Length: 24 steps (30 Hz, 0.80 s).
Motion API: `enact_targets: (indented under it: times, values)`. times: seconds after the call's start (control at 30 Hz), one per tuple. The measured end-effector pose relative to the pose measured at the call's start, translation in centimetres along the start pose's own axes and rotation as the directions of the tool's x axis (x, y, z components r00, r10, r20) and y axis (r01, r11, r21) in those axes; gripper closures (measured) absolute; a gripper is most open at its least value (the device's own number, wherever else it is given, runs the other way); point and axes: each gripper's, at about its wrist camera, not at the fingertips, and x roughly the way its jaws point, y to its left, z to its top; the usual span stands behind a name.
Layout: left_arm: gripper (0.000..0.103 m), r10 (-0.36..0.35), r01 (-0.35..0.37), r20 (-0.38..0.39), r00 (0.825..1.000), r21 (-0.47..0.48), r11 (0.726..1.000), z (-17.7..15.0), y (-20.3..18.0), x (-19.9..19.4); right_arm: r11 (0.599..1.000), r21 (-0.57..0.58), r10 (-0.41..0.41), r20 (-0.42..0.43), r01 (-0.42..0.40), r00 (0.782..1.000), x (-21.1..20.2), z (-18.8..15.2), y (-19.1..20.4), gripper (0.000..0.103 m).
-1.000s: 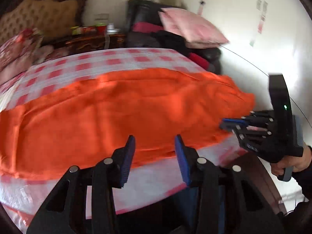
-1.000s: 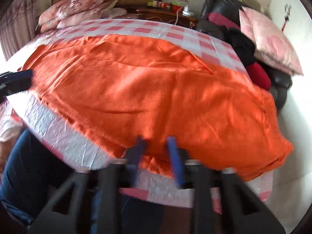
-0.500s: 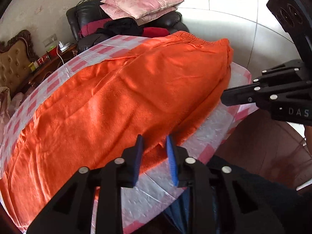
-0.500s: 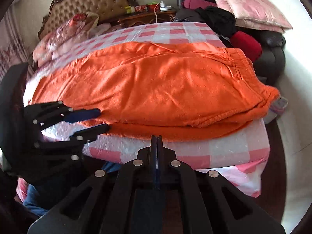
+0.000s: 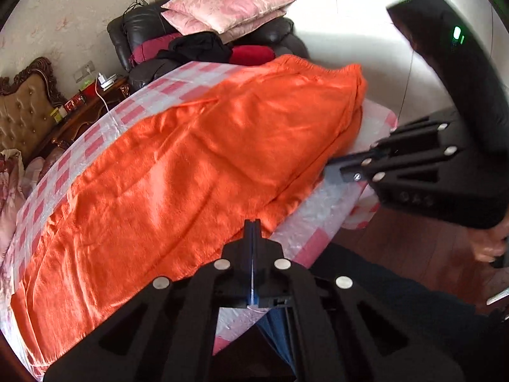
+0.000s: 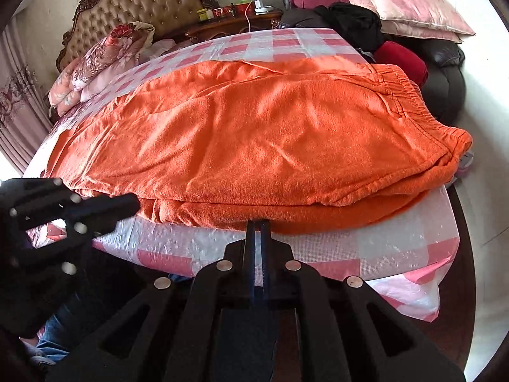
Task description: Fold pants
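Note:
The orange pants (image 5: pixel 197 165) lie folded lengthwise, one leg on the other, across a table with a pink-and-white checked cover (image 5: pixel 305 222). The elastic waistband is at the right end (image 6: pixel 413 95). My left gripper (image 5: pixel 252 222) is shut, its tips at the near edge of the pants; whether cloth is between them I cannot tell. My right gripper (image 6: pixel 257 224) is shut with its tips at the near edge of the lower layer. Each gripper shows in the other's view: the right one (image 5: pixel 337 165) and the left one (image 6: pixel 127 203).
A dark sofa (image 5: pixel 140 31) with pink pillows (image 5: pixel 229 6) and dark and red clothes stands behind the table. A tufted headboard (image 6: pixel 146 3), a wooden side table (image 6: pixel 235 22) with small items and floral bedding (image 6: pixel 105 54) are at the far left. Wooden floor lies below.
Both grippers went from open to shut: the right within the first half second, the left in the last. Both views swung around and settled at the near edge of the pants.

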Motion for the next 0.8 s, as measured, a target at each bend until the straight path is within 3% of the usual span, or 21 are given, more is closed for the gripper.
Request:
enact_targets:
  times: [0.03,0.13,0.23,0.3,0.37,0.63,0.7,0.73,0.8]
  values:
    - [0.103,-0.003,0.003,0.014,1.000,-0.013,1.000,0.1,0.1,-0.1,1.000,-0.001,-0.002,-0.001,0.002,1.000,0.0,0.0,0.0,0.097]
    - [0.075,0.007,-0.007,0.039,0.999,-0.009,1.000,0.7,0.1,-0.3,1.000,0.012,0.007,-0.003,-0.007,1.000,0.0,0.1,-0.1,0.097]
    - [0.077,-0.034,0.034,0.012,0.999,-0.024,0.999,0.9,0.4,1.5,0.998,0.045,0.035,-0.008,-0.035,0.999,0.0,0.2,-0.6,0.097]
    - [0.094,-0.058,0.058,-0.001,0.998,-0.086,0.995,0.9,1.3,2.3,0.994,0.082,0.070,-0.013,-0.069,0.997,0.0,0.2,-1.3,0.097]
    - [0.098,-0.091,0.091,0.006,0.996,-0.128,0.988,0.8,2.1,2.4,0.987,0.123,0.109,-0.015,-0.106,0.994,-0.1,0.1,-2.0,0.096]
    - [0.098,-0.079,0.080,0.018,0.997,-0.103,0.991,0.6,1.8,2.0,0.970,0.155,0.184,0.043,-0.188,0.982,-1.3,0.5,-2.0,0.091]
    - [0.094,-0.056,0.057,0.020,0.998,-0.066,0.996,0.6,1.4,1.8,0.972,0.148,0.178,0.033,-0.181,0.983,-1.1,0.6,-1.8,0.091]
    - [0.081,-0.032,0.032,0.011,0.999,-0.039,0.999,0.6,1.0,1.9,0.975,0.149,0.167,0.014,-0.167,0.986,-0.7,0.6,-1.6,0.091]
    - [0.079,0.015,-0.015,-0.002,1.000,0.009,1.000,0.4,0.4,2.3,0.974,0.167,0.157,-0.005,-0.154,0.988,0.0,0.5,-2.0,0.091]
